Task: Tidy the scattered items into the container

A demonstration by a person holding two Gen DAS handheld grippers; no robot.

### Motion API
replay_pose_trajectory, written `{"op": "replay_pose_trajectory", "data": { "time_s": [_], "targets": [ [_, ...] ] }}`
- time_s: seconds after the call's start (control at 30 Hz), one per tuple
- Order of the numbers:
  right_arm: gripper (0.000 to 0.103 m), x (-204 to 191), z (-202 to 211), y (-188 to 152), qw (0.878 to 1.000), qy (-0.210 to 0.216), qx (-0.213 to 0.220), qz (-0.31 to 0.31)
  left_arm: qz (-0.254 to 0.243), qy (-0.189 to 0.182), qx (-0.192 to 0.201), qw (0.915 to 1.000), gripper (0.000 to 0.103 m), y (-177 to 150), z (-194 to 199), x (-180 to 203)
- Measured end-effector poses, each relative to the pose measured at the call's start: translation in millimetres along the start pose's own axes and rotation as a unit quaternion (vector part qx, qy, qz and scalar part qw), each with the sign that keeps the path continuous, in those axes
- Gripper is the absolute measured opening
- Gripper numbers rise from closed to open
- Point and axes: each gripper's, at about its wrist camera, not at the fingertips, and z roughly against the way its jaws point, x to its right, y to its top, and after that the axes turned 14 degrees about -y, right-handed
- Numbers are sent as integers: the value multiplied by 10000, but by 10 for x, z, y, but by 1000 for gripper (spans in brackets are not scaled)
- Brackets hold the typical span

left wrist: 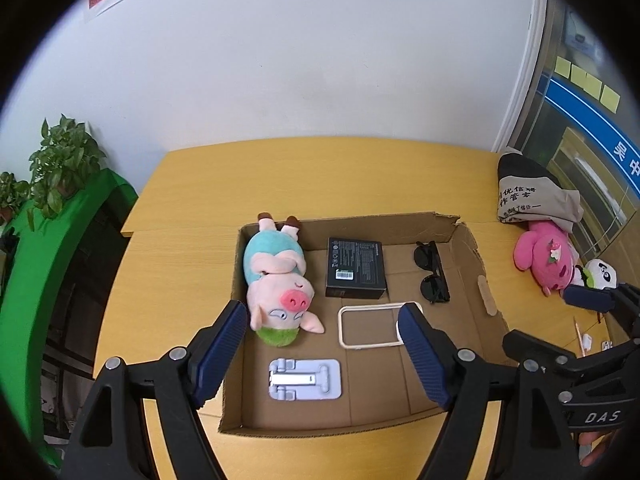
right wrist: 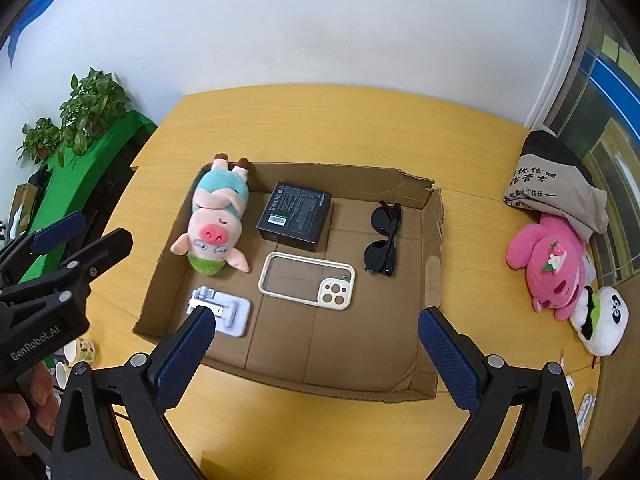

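with both grippers up over the cardboard box [right wrist: 434, 236], we see the left gripper [left wrist: 324, 354] jaws spread and gripping nothing, same for the right gripper [right wrist: 316, 354]. in the box: pig plush [right wrist: 214, 226] at left, black box [right wrist: 295, 216] mid-back, sunglasses [right wrist: 383, 238] right, phone case [right wrist: 307, 280] centre, phone stand [right wrist: 220, 312] front-left. pink plush [right wrist: 550, 264] sits outside on the table [right wrist: 320, 120].
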Motion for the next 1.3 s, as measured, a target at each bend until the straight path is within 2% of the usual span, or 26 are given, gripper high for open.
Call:
{"op": "replay_pose_trajectory", "data": {
  "time_s": [0.47, 0.7, 1.13, 1.3],
  "targets": [
    [103, 7, 437, -330, 9999, 9, 127, -51, 287, -106, 37, 9995, 84, -231, 375, 85],
    [103, 35, 638, -484, 9997, -2, 223, -84, 513, -564, 153, 9970, 88, -344, 545, 139],
    [103, -20, 874, -658, 9994, -124, 304, -99, 601, -549, 369, 9960, 90, -482, 766, 148],
    [103, -75, 908, -693, 9994, -172, 294, -60, 597, -505, 227, 9967, 90, -542, 770, 116]
  ]
}}
